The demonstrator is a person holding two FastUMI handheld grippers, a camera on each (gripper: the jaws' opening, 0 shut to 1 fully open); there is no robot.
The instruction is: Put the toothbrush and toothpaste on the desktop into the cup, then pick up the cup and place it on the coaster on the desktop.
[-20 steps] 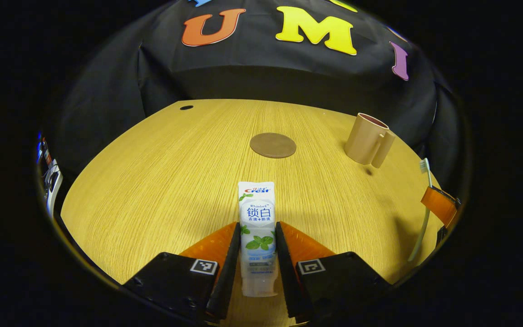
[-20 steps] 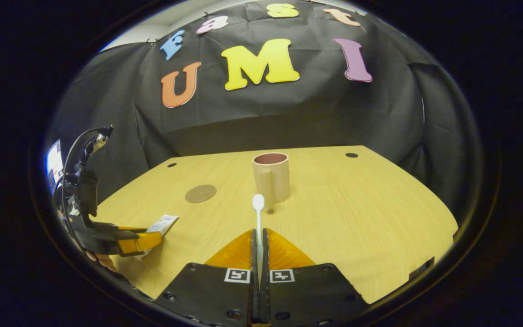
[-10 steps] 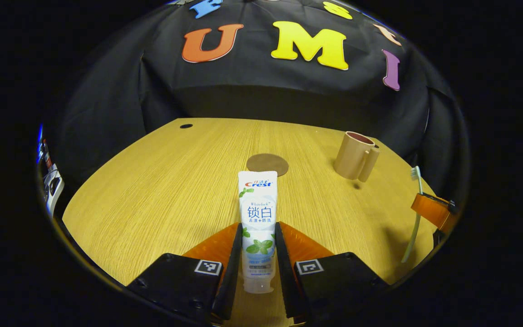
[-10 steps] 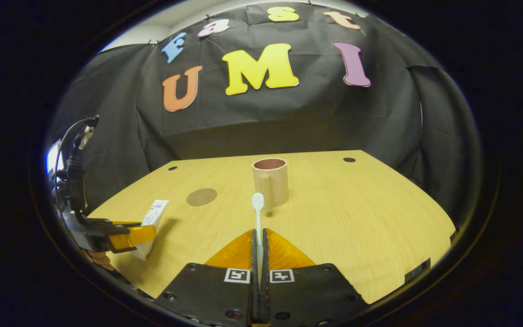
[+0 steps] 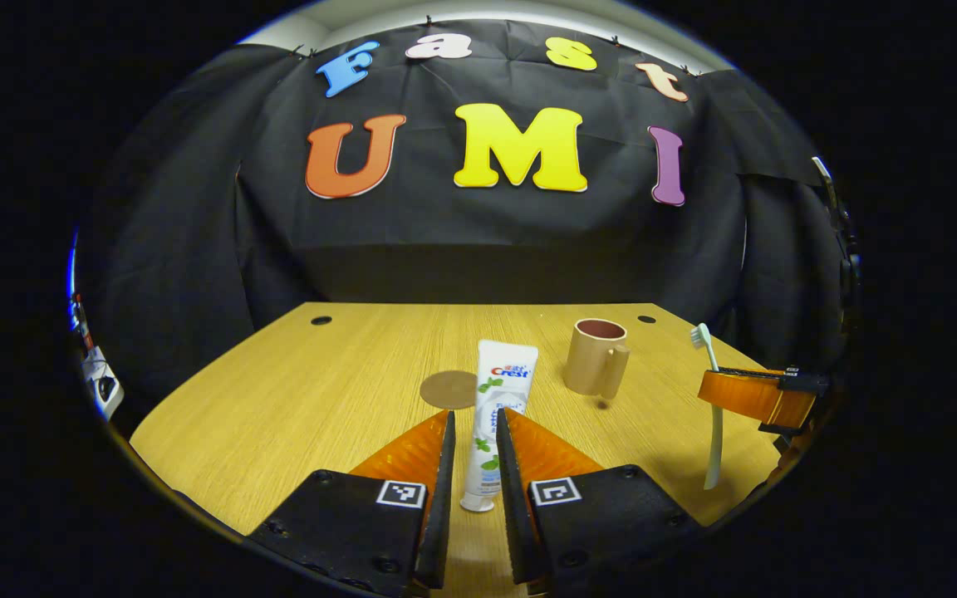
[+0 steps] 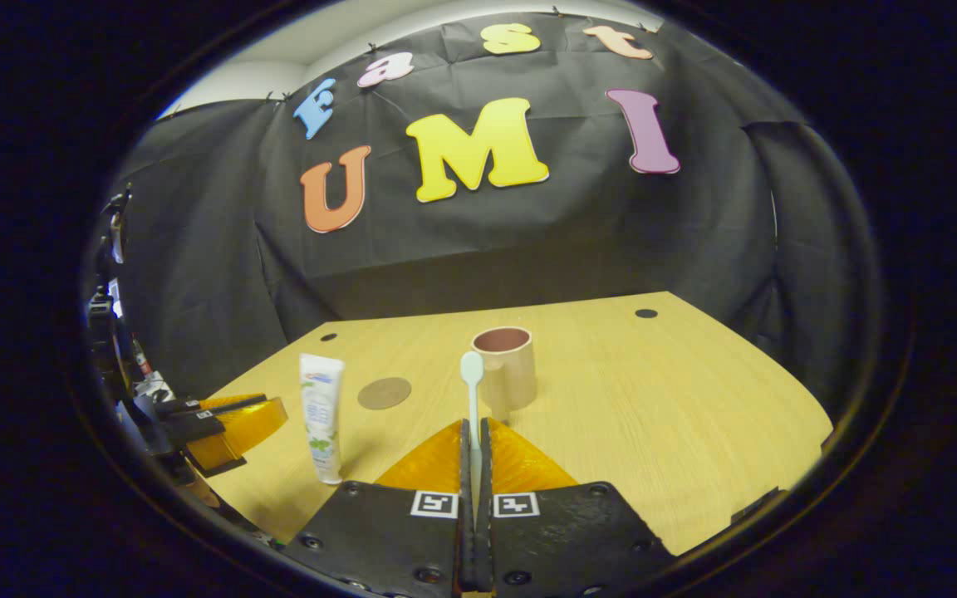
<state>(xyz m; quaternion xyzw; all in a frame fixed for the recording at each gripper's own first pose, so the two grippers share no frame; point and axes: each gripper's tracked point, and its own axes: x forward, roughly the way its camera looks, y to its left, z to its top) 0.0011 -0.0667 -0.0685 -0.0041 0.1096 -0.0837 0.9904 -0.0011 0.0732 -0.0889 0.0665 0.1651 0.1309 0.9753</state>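
The left gripper (image 5: 472,465) clamps the toothpaste (image 5: 498,415) upright while the right gripper (image 6: 475,465) pinches the toothbrush (image 6: 472,390) before the cup (image 6: 505,365).

A wooden table (image 5: 296,390) spreads ahead of the jaws, small round holes (image 5: 321,320) near its far edge, black cloth wall (image 6: 528,232) hanging beyond, and some equipment (image 5: 100,384) off to the left side

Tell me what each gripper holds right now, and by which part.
Left gripper: toothpaste tube, gripped near its cap end, upright. Right gripper: toothbrush, gripped on the handle, bristle head up.
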